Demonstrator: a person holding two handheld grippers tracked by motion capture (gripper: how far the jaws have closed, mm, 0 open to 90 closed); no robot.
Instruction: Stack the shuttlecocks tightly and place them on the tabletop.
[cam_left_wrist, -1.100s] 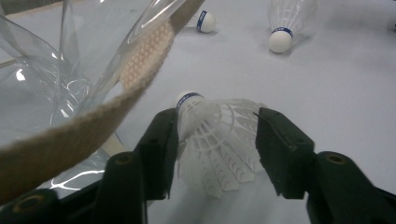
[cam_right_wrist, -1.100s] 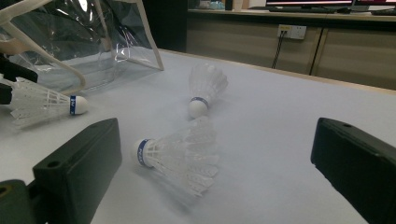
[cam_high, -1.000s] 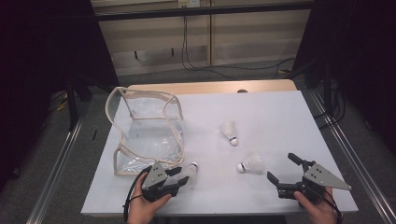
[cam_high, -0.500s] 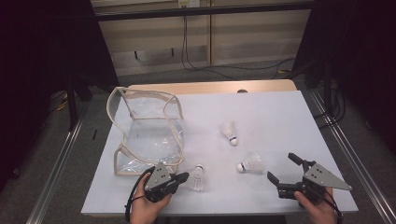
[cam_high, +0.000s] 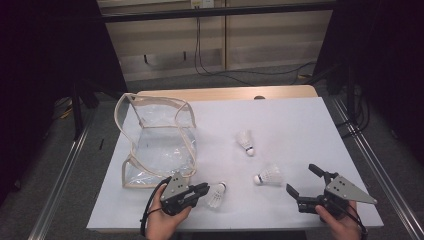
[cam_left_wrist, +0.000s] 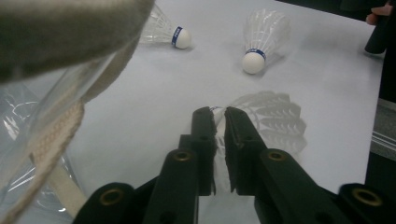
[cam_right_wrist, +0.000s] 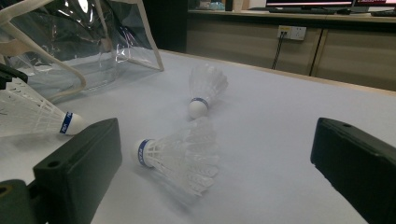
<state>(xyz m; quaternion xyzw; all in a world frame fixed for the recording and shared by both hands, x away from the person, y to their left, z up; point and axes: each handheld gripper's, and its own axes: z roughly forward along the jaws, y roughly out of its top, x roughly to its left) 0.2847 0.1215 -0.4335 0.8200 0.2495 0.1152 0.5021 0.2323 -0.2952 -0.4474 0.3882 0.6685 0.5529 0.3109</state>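
High view first: at the near edge of the white table (cam_high: 300, 125), the left gripper (cam_high: 202, 190) lies low with its jaws nearly together on the feathers of a shuttlecock (cam_high: 216, 195). Left gripper view shows the two black jaws pinching the feather skirt edge (cam_left_wrist: 261, 121), with only a thin slit between them; they have just eased apart a little, the feathers between them. Off to the right, the right gripper (cam_high: 305, 182) rests with its jaws spread wide and nothing between them. Just beyond it lies a second shuttlecock (cam_high: 269, 176) on its side. Farther back is a third shuttlecock (cam_high: 245, 141). At the left, just beyond the left gripper, sits a clear plastic bag (cam_high: 157, 142) with beige trim, its mouth open.
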